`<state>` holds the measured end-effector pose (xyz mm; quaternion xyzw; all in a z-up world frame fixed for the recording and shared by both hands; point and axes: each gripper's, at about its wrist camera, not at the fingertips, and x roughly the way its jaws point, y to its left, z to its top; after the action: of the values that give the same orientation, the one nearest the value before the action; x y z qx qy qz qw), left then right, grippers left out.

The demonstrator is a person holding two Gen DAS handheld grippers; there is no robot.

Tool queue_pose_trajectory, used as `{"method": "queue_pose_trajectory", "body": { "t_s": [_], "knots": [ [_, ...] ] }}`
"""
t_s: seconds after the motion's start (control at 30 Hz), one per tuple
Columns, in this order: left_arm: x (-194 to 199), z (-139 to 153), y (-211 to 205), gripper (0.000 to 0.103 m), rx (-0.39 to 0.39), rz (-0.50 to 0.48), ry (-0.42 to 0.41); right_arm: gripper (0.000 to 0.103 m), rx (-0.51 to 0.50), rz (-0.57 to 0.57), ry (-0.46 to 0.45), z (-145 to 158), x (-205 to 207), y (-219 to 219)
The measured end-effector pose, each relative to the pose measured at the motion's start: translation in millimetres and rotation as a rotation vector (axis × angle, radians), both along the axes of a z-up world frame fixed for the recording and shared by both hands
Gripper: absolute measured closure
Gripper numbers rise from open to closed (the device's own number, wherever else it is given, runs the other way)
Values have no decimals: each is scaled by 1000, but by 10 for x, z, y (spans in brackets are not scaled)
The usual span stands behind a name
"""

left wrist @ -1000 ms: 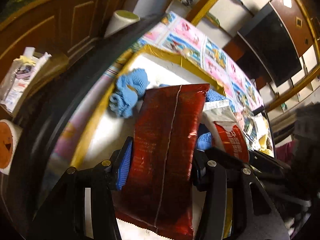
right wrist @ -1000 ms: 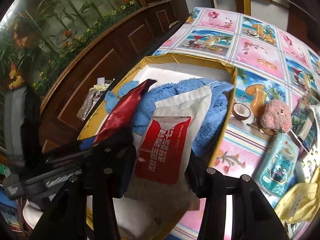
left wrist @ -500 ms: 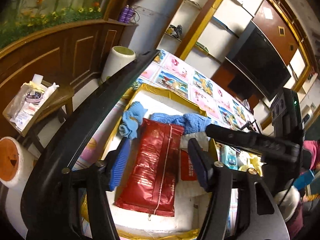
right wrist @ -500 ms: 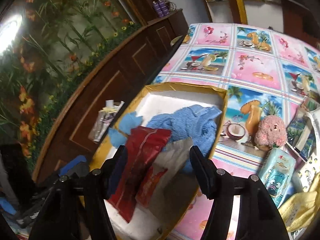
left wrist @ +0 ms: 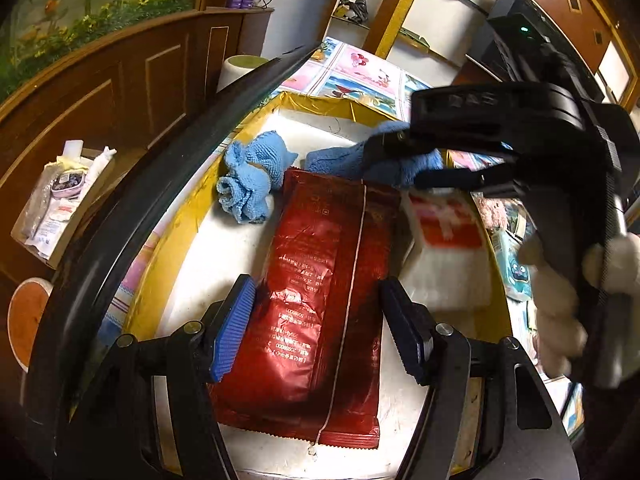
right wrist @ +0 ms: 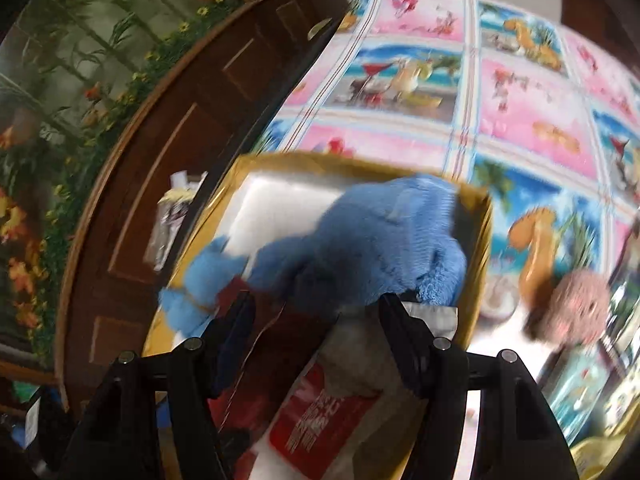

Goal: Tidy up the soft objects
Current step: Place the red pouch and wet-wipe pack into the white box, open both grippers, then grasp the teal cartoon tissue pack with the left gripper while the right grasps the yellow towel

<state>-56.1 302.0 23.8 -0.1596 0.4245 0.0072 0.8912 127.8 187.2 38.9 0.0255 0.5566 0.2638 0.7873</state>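
A dark red pouch (left wrist: 320, 280) lies flat on the white floor of the yellow-rimmed box (left wrist: 176, 216). My left gripper (left wrist: 320, 336) hovers open over it, one finger on each side, pads not pressing. Beside it lies a white pouch with a red label (left wrist: 448, 256), also seen under my open right gripper (right wrist: 320, 336) as the white pouch (right wrist: 340, 400). A blue towel (right wrist: 360, 248) fills the box's far end just past the right fingertips. A small blue knit cloth (left wrist: 248, 188) lies at the box's left. The right gripper's black body (left wrist: 480, 140) crosses the left wrist view.
A pink plush (right wrist: 576, 308) and a teal pack (right wrist: 576, 384) lie on the patterned tablecloth (right wrist: 520, 100) right of the box. A side shelf with packets (left wrist: 60, 200), a white roll (left wrist: 240, 68) and an orange-topped tub (left wrist: 28, 316) stand left of the table. A gloved hand (left wrist: 560, 300) holds the right gripper.
Both grippers opened and let go of their pouches, which now lie in the box. The right gripper swung over toward the blue towel, and its view is blurred.
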Motion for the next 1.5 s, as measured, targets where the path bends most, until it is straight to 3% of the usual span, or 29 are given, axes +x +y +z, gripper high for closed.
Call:
{"method": "queue_pose_trajectory", "body": {
  "t_s": [0.13,0.3,0.4,0.43,0.53,0.7,0.8,0.87,0.93,1.03,1.2,1.4,1.5],
  "knots": [
    [-9,-32,-11,37,17,-10,5,39,151,-40,-22,38,-65,-164],
    [16,-52,-71,35,37,-12,16,38,252,106,58,46,-145,76],
    [48,-66,-137,33,79,-35,37,37,197,152,147,-143,-65,235],
    [54,-73,-173,33,106,-47,44,38,152,118,128,-156,-65,200],
    [67,-94,-244,33,168,-73,63,38,167,57,12,13,-120,-10],
    [52,-113,-257,33,188,-84,67,37,197,36,-184,589,-474,-588],
    [41,-108,-226,33,168,-78,58,37,138,-31,-384,902,-769,-1038],
    [40,-103,-197,32,154,-74,52,20,34,-91,-538,992,-1042,-1389],
    [32,-95,-193,33,144,-72,49,16,-18,-121,-587,921,-1206,-1714],
    [26,-79,-197,32,139,-69,47,16,-80,-187,-498,682,-1156,-2196],
    [-79,28,-130,33,67,-16,8,16,-4,-357,-370,352,-1106,-3022],
    [-414,587,-436,33,66,-31,-159,16,34,-412,-316,185,-1163,-3454],
    [-482,745,-694,33,74,-85,-192,16,58,-419,-317,185,-1211,-3564]
  ]
}}
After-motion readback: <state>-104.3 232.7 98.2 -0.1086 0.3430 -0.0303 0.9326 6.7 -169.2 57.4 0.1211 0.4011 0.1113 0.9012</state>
